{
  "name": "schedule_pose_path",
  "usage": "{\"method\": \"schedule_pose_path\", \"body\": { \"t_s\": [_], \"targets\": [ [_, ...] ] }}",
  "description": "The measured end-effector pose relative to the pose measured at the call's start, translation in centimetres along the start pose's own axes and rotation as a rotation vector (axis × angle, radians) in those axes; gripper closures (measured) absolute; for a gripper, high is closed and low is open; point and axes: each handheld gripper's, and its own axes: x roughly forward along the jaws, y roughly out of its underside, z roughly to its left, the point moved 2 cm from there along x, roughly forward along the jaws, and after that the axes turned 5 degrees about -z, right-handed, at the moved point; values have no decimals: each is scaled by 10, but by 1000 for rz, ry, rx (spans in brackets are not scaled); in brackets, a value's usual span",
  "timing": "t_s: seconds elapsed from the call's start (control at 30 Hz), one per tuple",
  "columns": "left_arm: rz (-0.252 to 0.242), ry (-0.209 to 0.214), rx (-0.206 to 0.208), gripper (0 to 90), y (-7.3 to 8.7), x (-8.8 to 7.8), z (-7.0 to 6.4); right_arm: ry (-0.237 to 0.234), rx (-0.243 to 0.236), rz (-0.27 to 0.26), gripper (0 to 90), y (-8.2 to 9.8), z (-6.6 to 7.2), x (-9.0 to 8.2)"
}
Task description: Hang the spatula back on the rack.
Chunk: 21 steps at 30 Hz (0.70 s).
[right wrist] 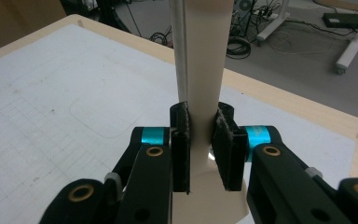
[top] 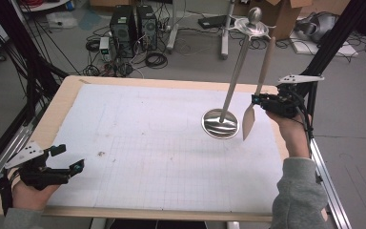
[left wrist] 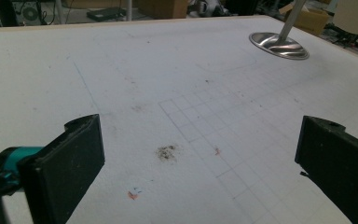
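We see the right gripper clamping the wooden spatula beside the metal stand; left gripper gapes, nothing between.

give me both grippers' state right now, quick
left gripper: open, nothing between its jaws, low over the white mat.
right gripper: closed on the handle of a beige spatula, held beside the metal stand.
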Motion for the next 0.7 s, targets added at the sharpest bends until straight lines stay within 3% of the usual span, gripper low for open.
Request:
{"method": "schedule_pose_path", "body": {
  "t_s": [0.33,0.47,0.6,0.7],
  "targets": [
    [3,3,3,17,0,1,-2,-4,5,-5,760,0,-1,0],
    [6,3,0,18,1,2,-2,-3,4,-2,699,0,-1,-1],
    [3,3,4,17,1,2,-2,12,15,-1,537,1,-2,-2],
    [2,3,5,17,0,2,-3,11,31,-9,363,1,-1,-4]
  ]
}}
